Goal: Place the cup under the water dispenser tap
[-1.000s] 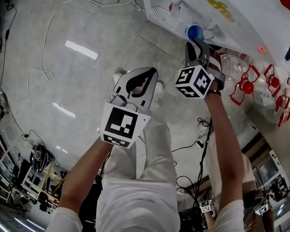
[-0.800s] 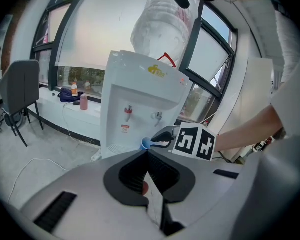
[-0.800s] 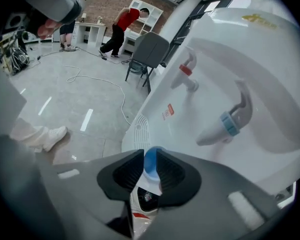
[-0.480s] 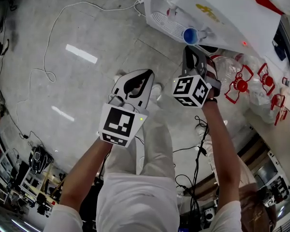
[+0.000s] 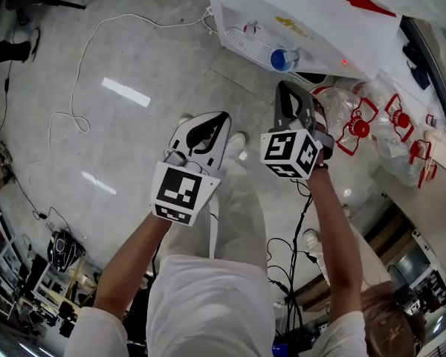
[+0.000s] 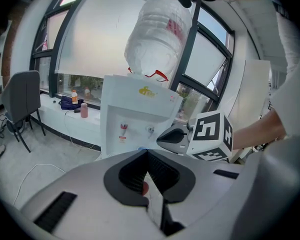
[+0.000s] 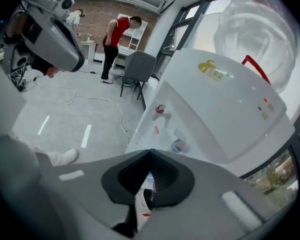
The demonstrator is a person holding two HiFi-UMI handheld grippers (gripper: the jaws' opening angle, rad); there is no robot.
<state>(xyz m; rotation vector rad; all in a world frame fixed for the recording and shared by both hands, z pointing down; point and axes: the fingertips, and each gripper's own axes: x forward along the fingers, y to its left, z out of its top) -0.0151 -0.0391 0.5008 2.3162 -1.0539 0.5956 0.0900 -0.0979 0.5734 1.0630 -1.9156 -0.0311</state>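
The smooth grey left gripper (image 5: 221, 116) and right gripper (image 5: 282, 88) hold ribbed black jaws pressed together on nothing; at twelve o'clock, the round blue cup (image 5: 280, 59) sits under a tap of the boxy white water dispenser (image 5: 312, 13).

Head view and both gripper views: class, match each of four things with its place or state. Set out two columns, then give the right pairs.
Things
1. small blue plastic cup
2. large clear plastic water bottle
3. thin white cable
4. left hand-held gripper

Places or states
A. trailing over the grey floor
B. jaws shut, holding nothing
C. upturned on top of the white water dispenser
D. on the dispenser's drip tray

Pairs: 1-D, 2-C, 3-A, 4-B
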